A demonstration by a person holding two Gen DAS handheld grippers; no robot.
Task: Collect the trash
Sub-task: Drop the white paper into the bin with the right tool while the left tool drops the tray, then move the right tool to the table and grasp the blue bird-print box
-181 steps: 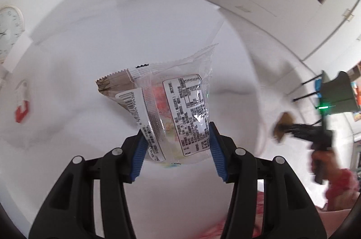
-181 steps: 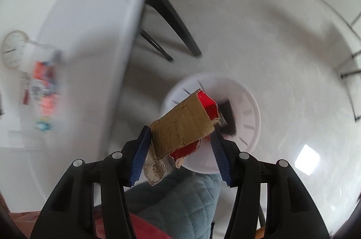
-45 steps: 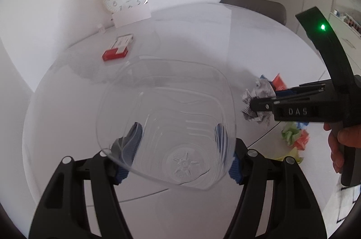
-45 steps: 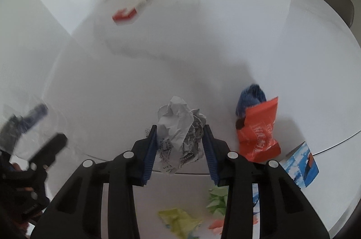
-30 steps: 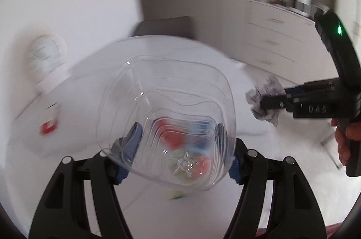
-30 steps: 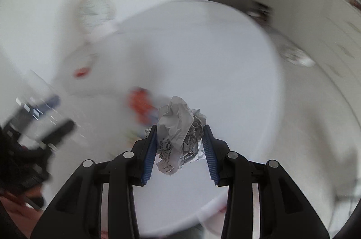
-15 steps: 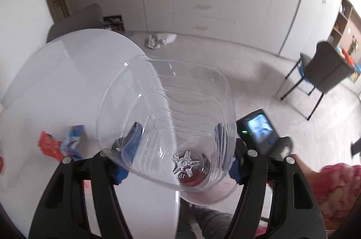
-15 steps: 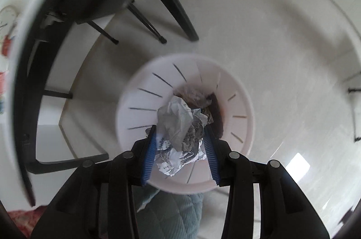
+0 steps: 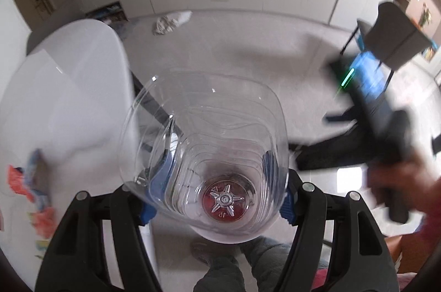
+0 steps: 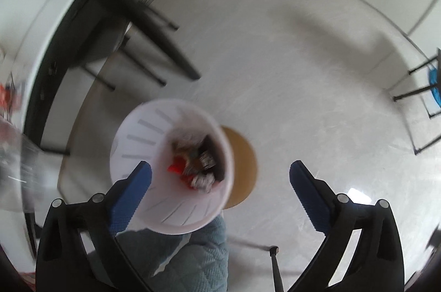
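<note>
White bin (image 10: 132,132) holds wrappers; right claw (image 10: 220,176) just sprang wide, left claw (image 9: 217,187) grips clear cup (image 9: 204,126).

A clear, glossy plastic cup (image 9: 209,154) with ribbed walls is catching highlights along its rim. The fingers (image 10: 129,195) gripping tools are showing matt black plastic frames and blue pads with a fine rough texture. The white bin (image 10: 143,143) is looking like smooth matt plastic, with crumpled paper and shiny wrappers (image 10: 198,165) lying inside. The table (image 9: 63,88) top is appearing smooth and white with a soft sheen. The pale floor (image 10: 303,71) is reflecting light glossily. A quilted grey-blue cloth (image 10: 193,259) is looking soft and matt.
</note>
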